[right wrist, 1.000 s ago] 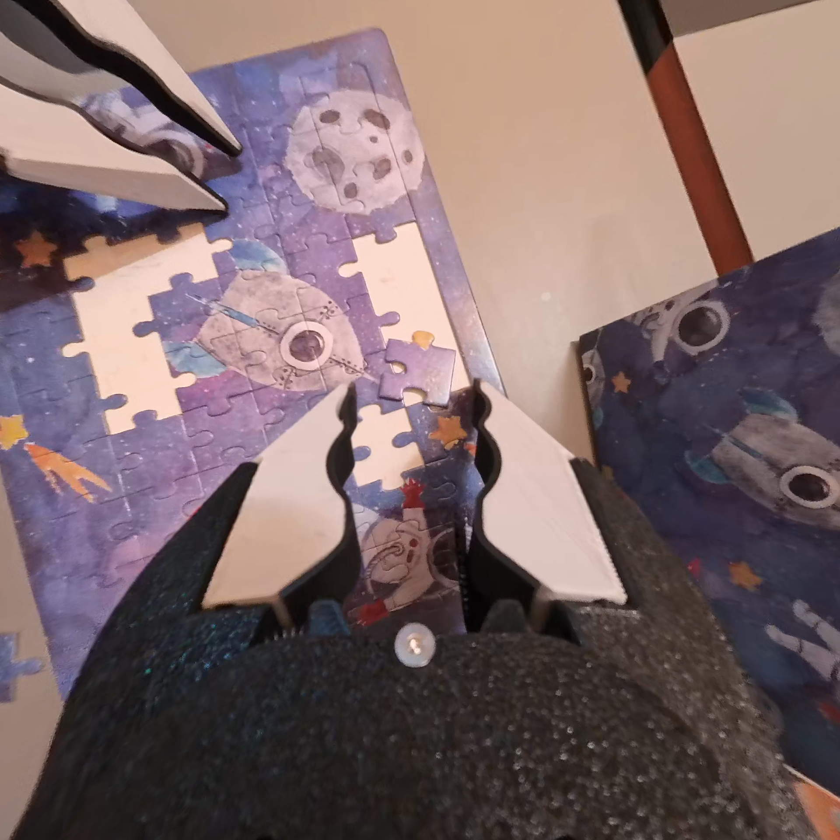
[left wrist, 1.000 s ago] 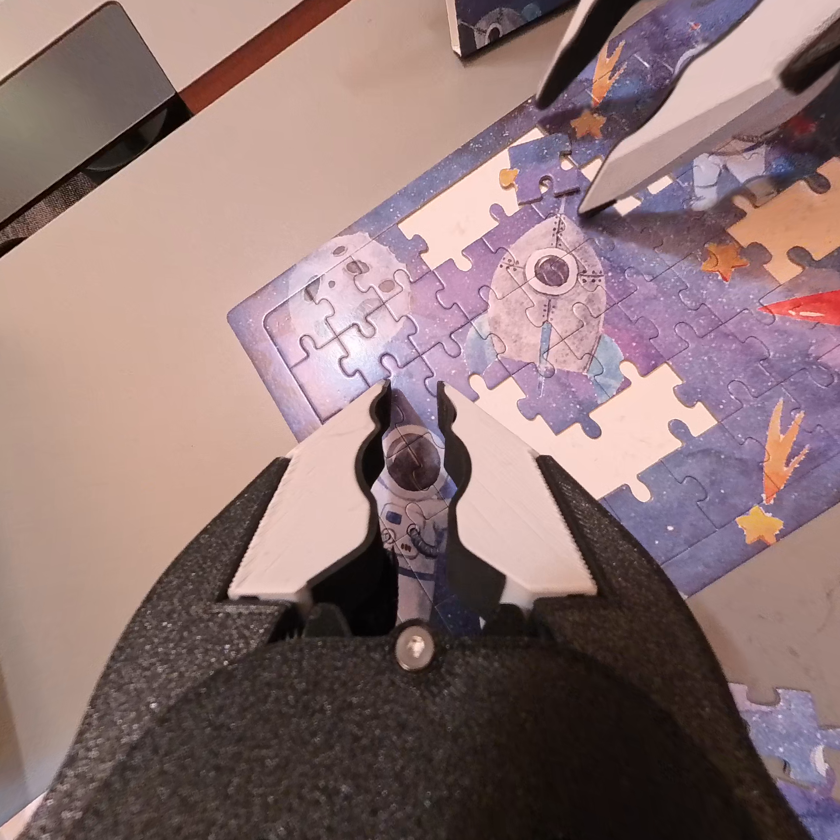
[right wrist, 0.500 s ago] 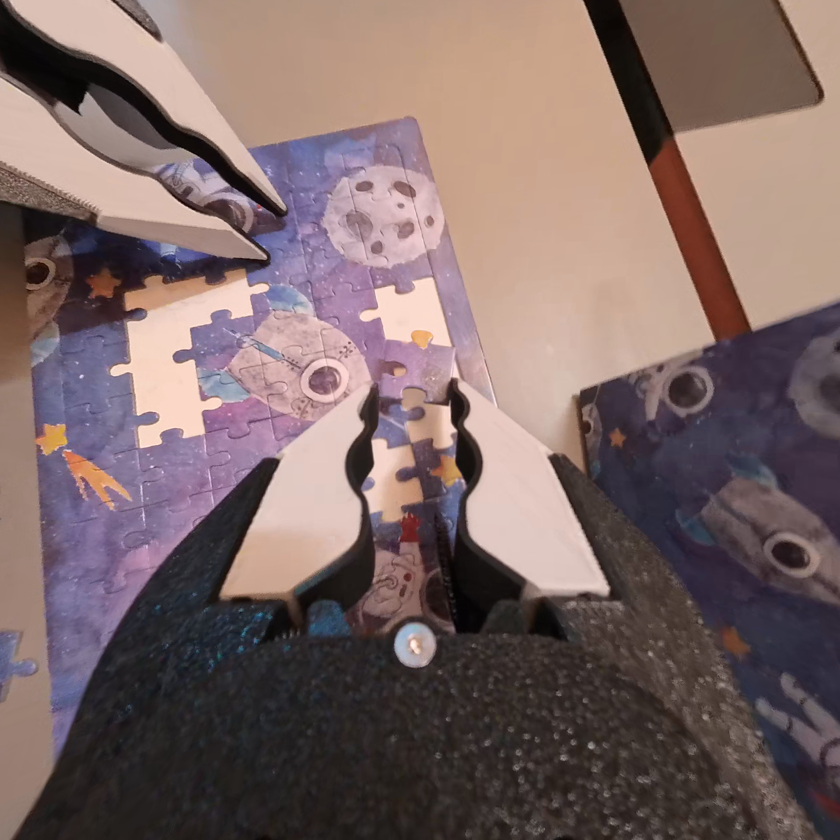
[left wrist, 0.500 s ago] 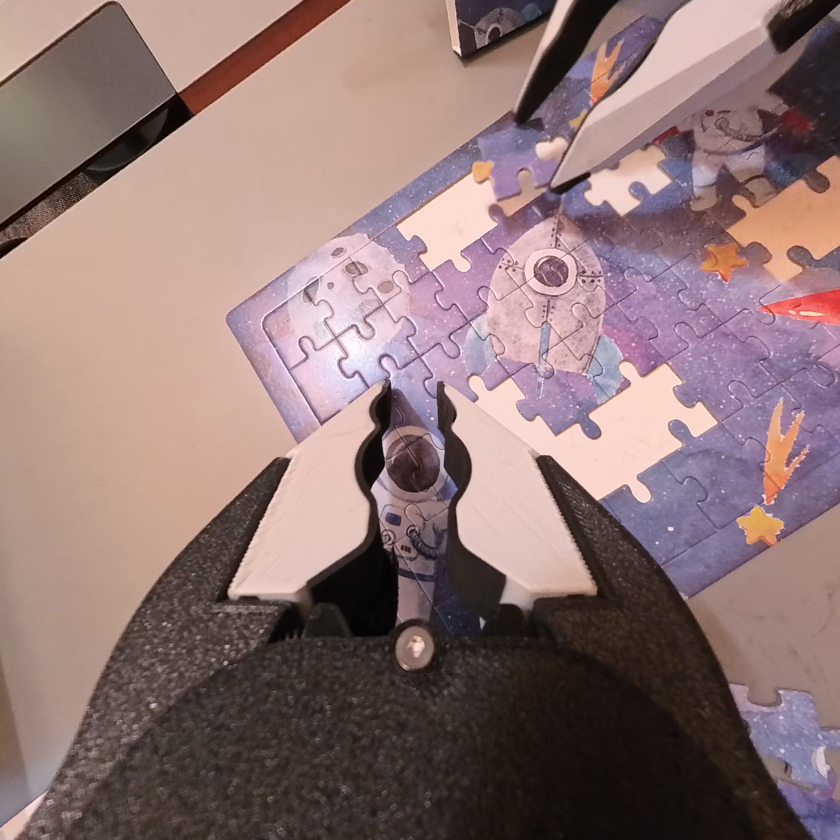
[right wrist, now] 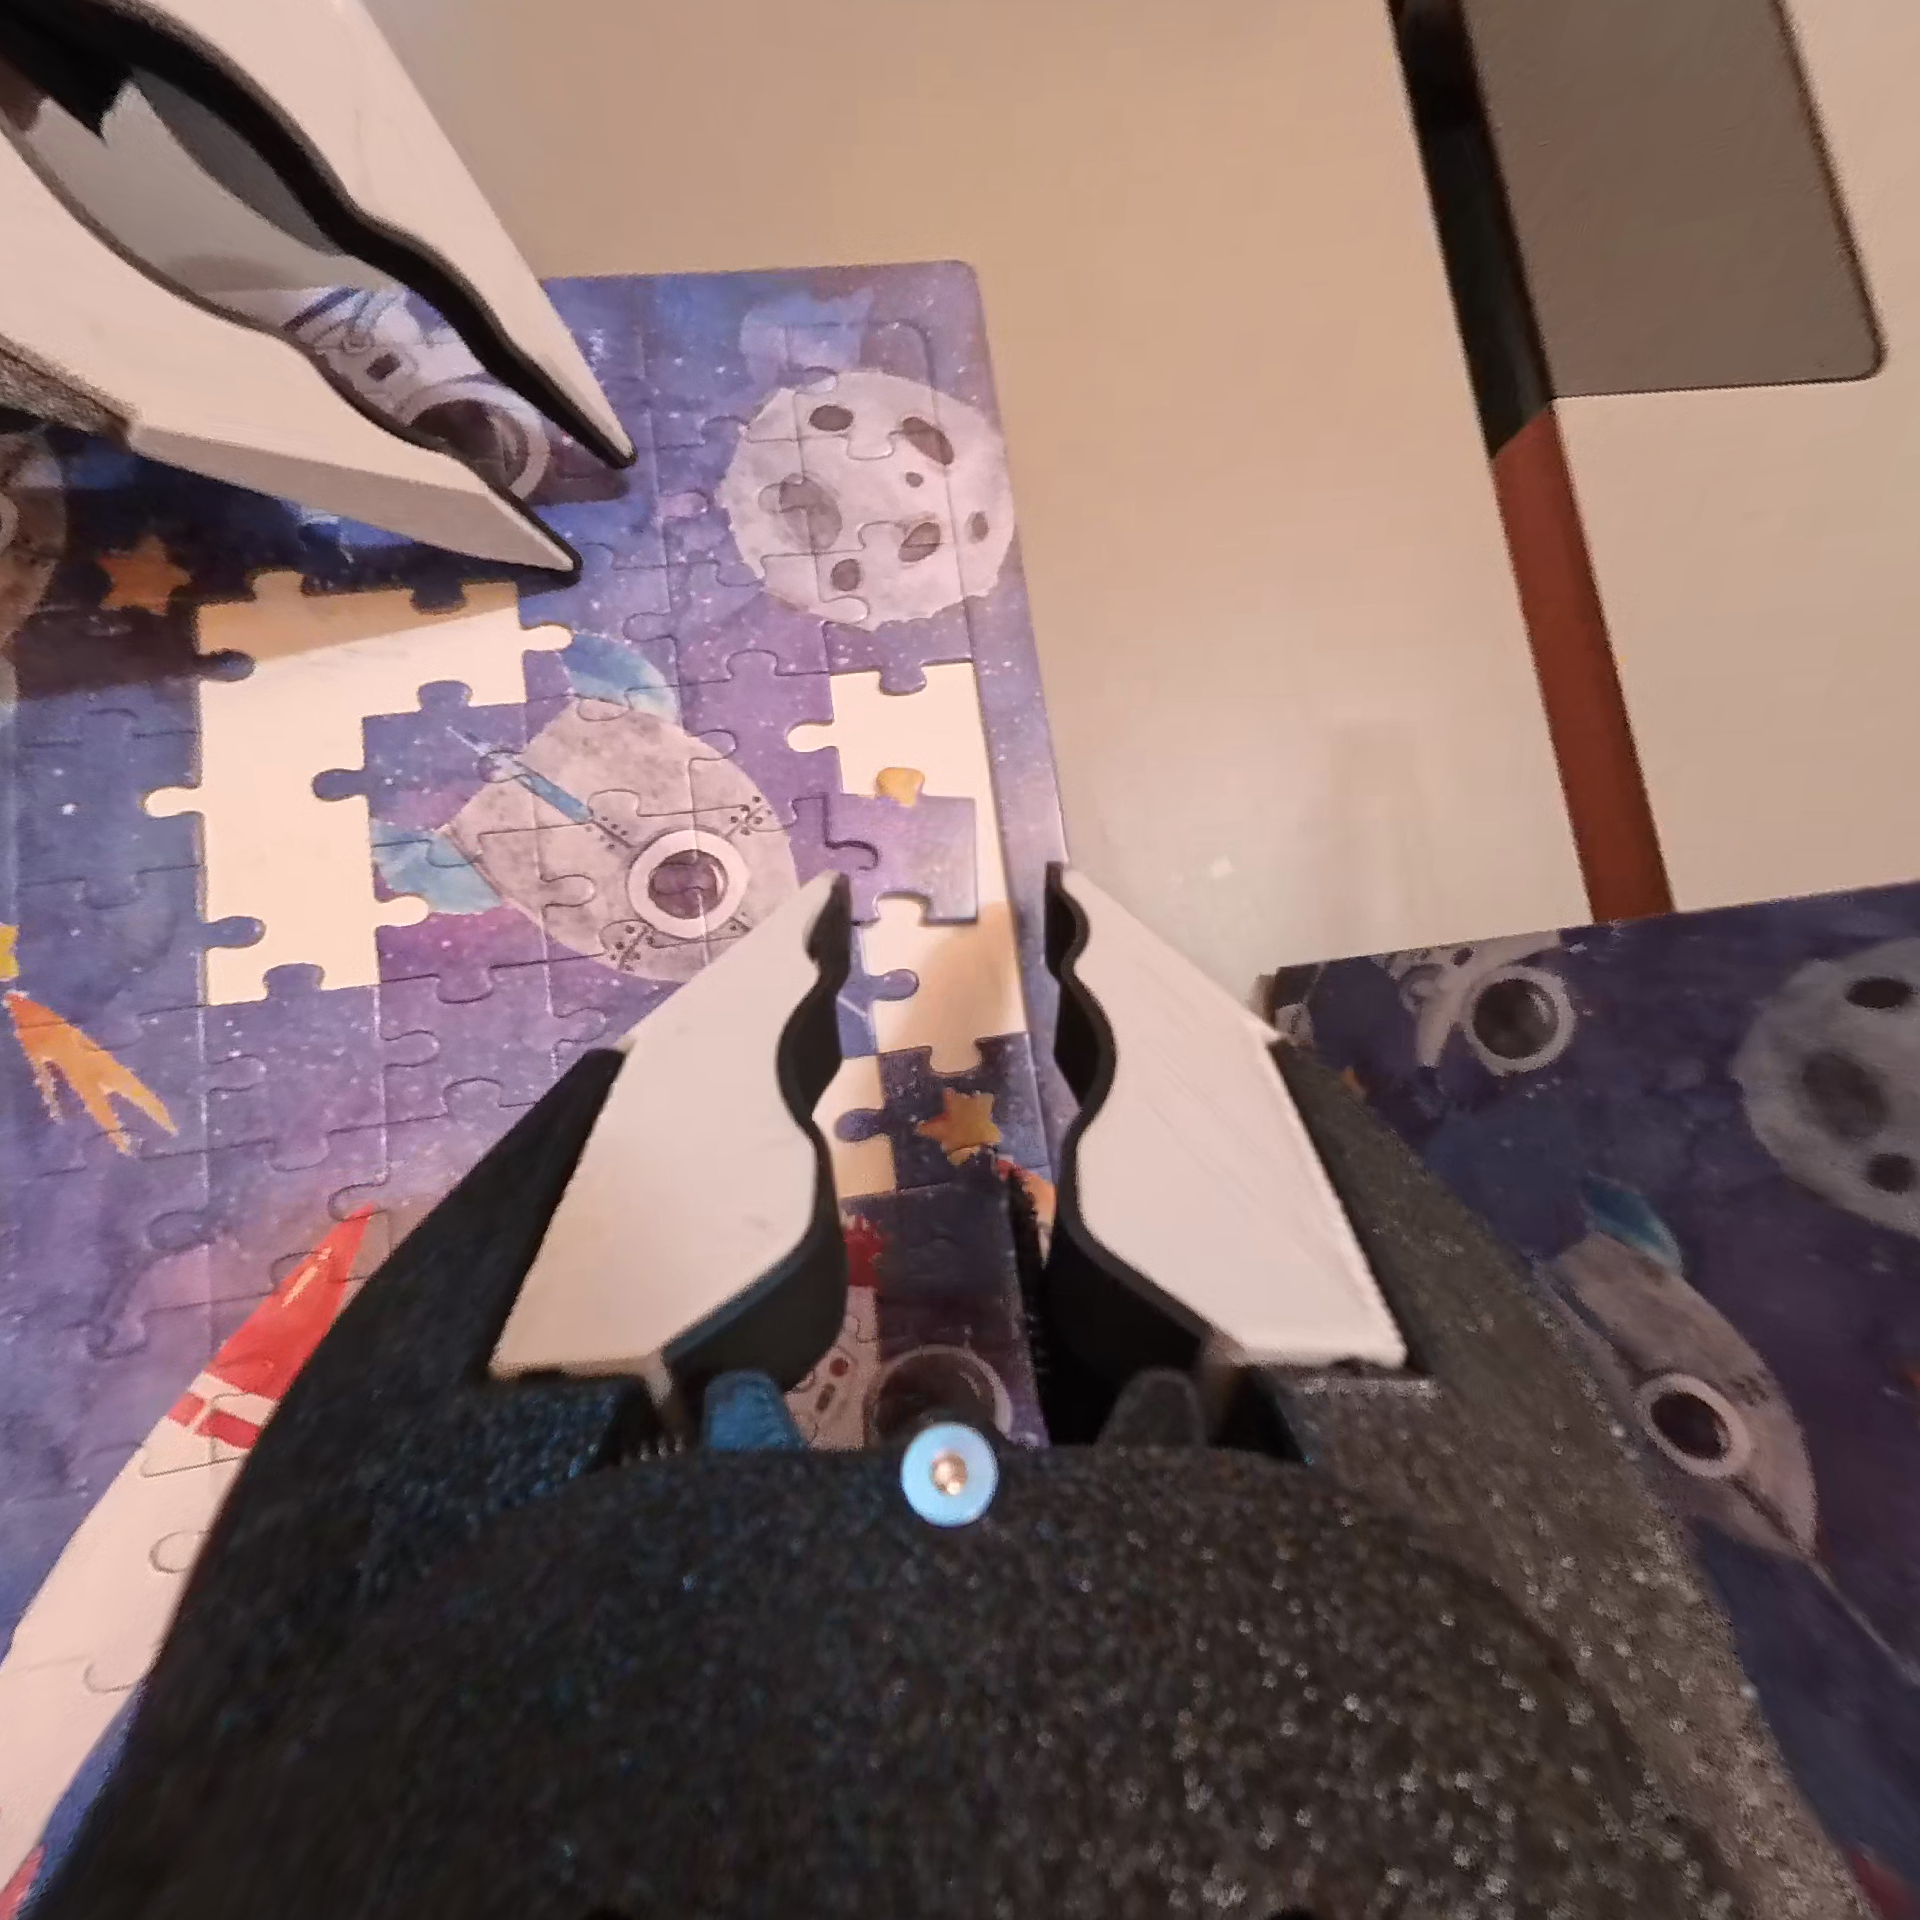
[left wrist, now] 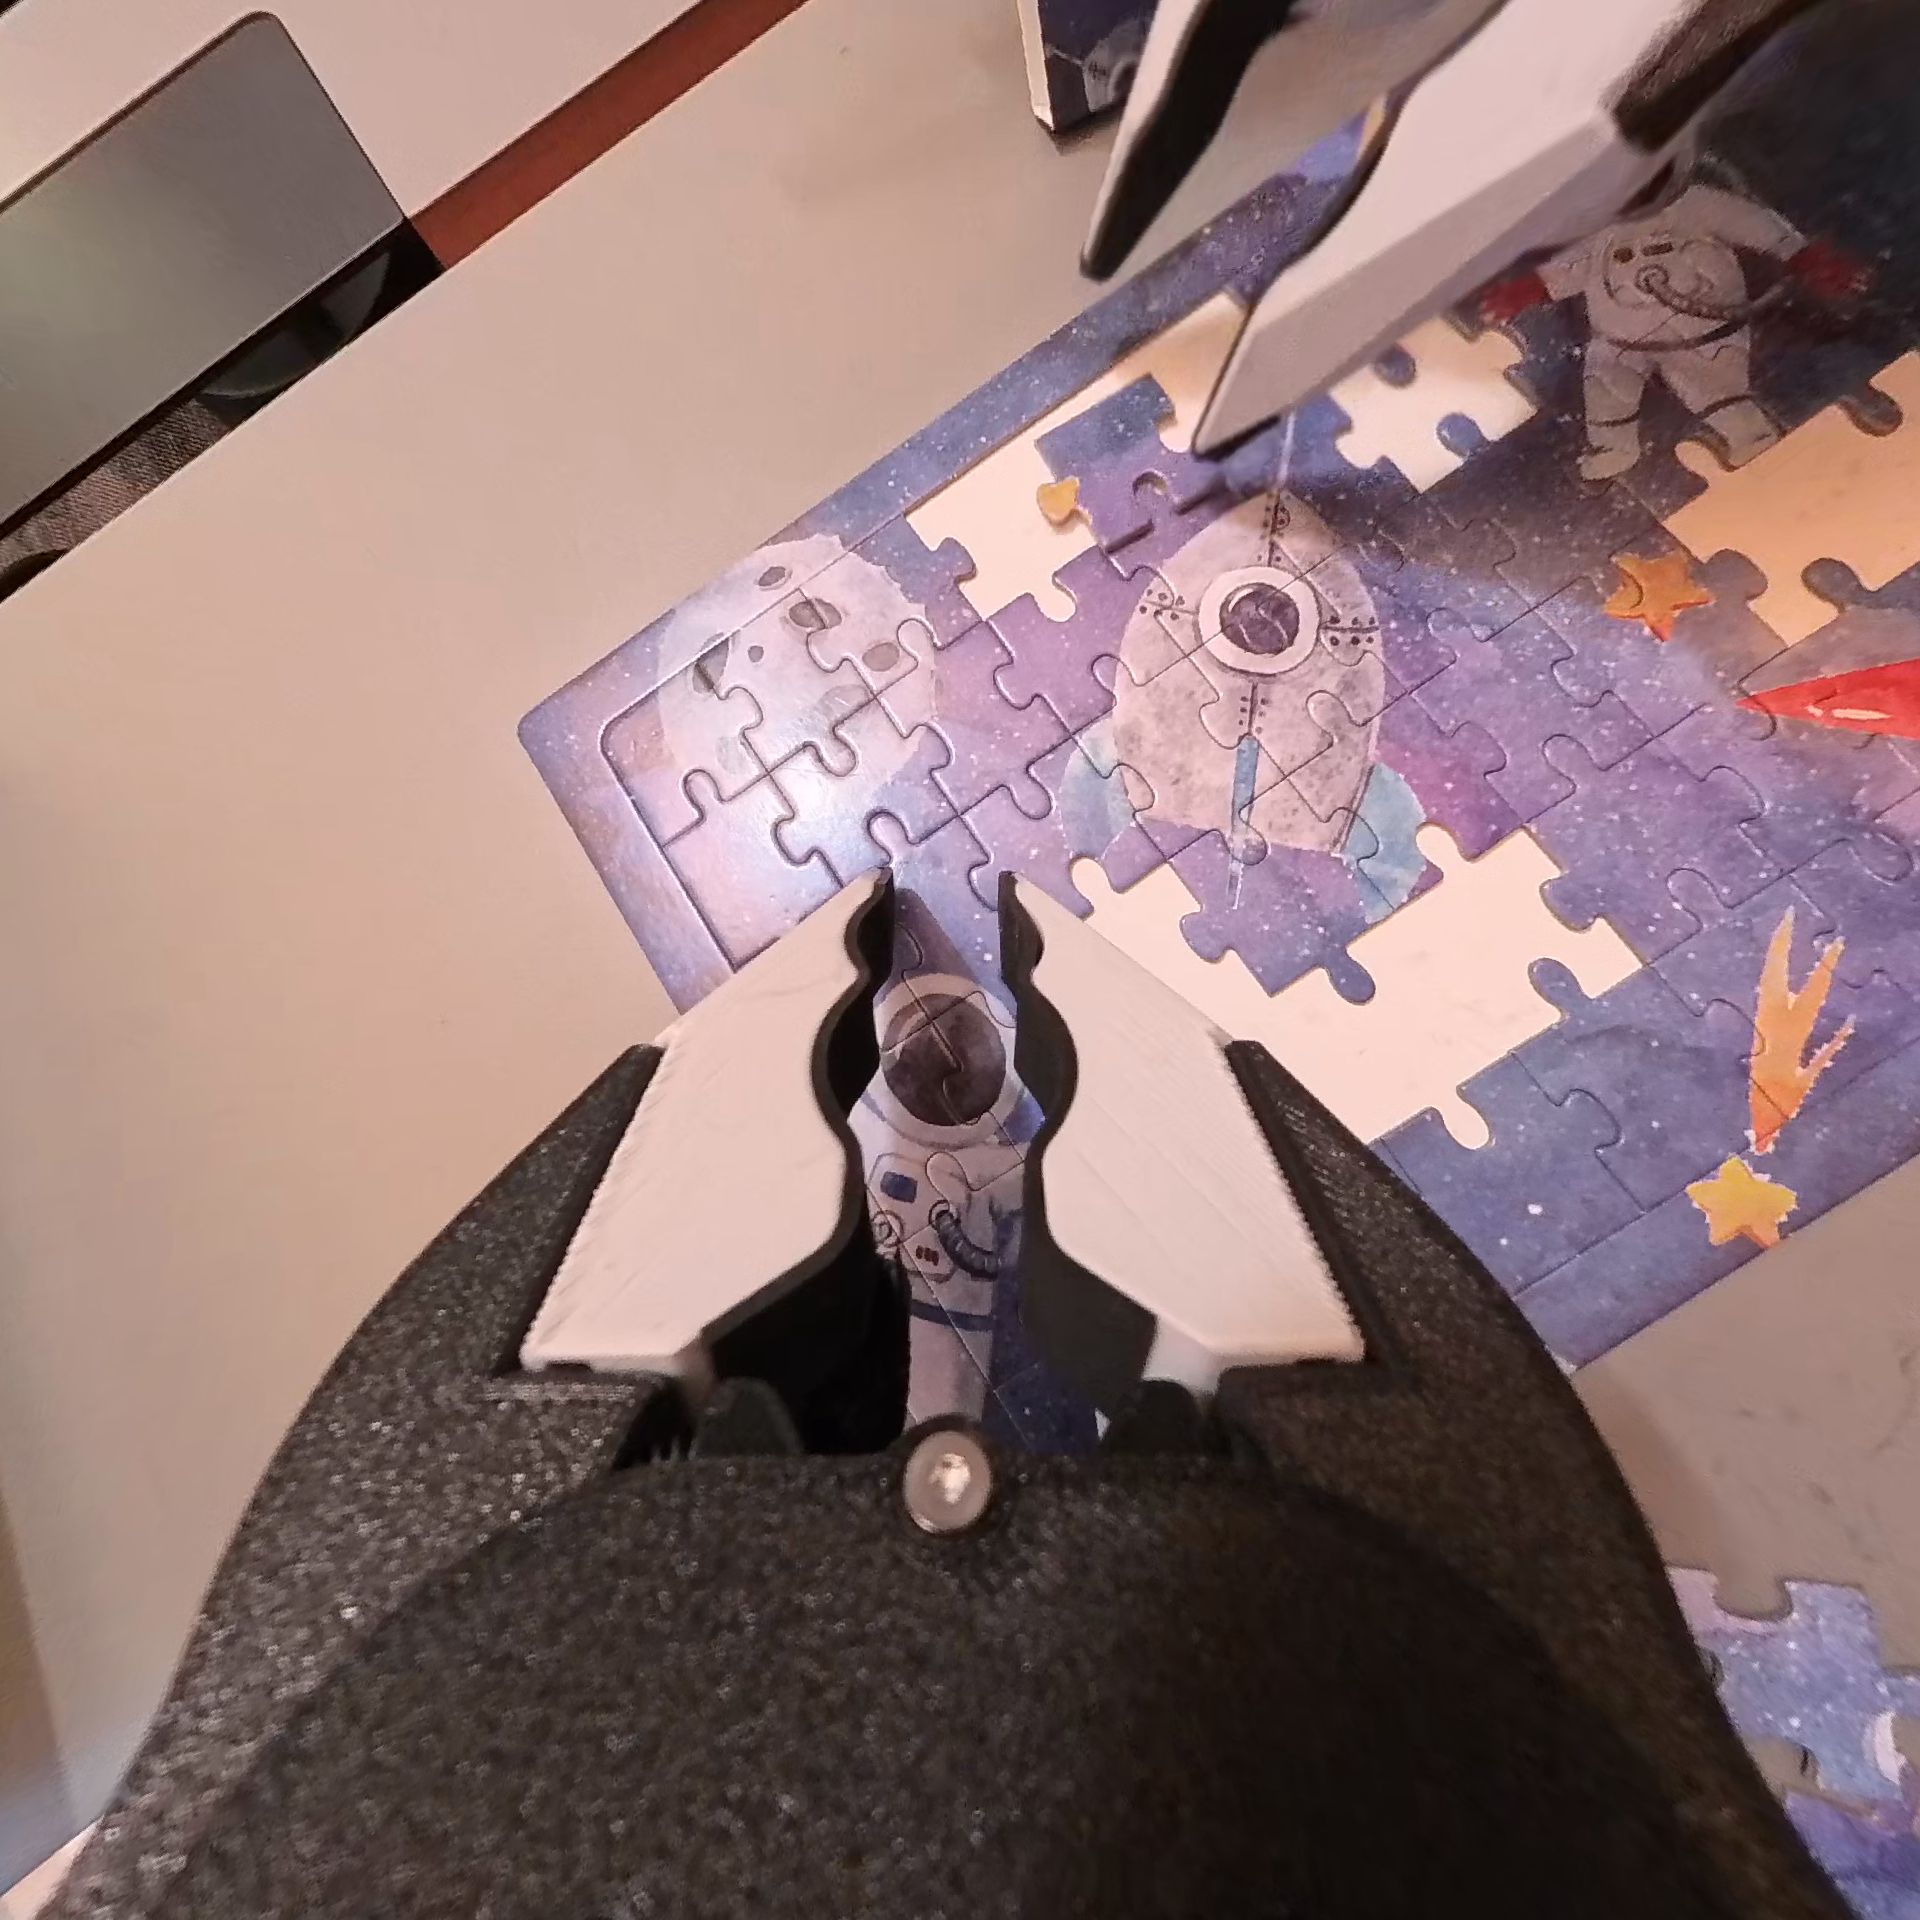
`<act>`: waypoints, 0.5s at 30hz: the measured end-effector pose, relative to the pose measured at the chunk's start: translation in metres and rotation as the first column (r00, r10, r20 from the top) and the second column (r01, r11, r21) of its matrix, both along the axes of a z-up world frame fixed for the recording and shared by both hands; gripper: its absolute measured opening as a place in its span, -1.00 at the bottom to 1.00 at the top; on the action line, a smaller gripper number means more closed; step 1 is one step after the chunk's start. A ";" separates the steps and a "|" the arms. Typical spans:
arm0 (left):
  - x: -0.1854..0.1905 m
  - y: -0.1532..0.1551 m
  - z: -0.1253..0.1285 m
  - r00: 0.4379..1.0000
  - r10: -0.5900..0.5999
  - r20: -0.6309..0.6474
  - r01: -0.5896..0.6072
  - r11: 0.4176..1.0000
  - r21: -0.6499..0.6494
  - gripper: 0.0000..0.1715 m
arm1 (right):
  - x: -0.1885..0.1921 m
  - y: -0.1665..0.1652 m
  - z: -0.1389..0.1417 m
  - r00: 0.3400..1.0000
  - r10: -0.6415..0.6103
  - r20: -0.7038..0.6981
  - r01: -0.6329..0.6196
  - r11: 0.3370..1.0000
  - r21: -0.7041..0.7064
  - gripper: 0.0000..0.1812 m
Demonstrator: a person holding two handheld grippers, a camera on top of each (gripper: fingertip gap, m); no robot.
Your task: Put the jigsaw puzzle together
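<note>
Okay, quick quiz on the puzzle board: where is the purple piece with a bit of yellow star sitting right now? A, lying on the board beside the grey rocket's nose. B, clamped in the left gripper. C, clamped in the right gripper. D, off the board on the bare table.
A: the purple piece lies flat on the board next to the grey rocket, just ahead of the open right gripper, which holds nothing.
</note>
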State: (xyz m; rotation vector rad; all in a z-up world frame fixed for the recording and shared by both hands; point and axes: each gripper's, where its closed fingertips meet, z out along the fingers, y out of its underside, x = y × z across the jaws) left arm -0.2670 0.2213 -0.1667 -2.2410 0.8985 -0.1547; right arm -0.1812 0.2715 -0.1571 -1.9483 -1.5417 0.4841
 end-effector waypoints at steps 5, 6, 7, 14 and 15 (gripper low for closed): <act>0.000 0.000 0.000 1.000 0.001 0.006 -0.001 1.000 -0.005 -0.77 | -0.010 -0.017 0.009 1.000 -0.003 -0.030 0.002 0.998 -0.056 -0.81; 0.000 0.000 0.000 1.000 0.001 0.005 -0.001 1.000 -0.004 -0.77 | -0.011 -0.016 0.005 1.000 -0.023 -0.012 0.022 0.998 -0.052 -0.84; 0.000 0.000 0.000 1.000 0.000 0.004 0.000 1.000 -0.003 -0.77 | -0.010 -0.014 0.001 0.999 -0.034 0.016 0.035 0.999 -0.035 -0.86; 0.000 0.000 0.000 1.000 0.000 0.003 0.000 1.000 -0.003 -0.77 | -0.002 0.000 -0.010 0.995 -0.077 0.057 0.078 0.997 -0.005 -1.00; 0.000 0.000 0.000 1.000 0.000 0.002 0.000 1.000 -0.003 -0.77 | -0.001 0.001 -0.010 0.996 -0.070 0.058 0.070 0.998 0.005 -1.00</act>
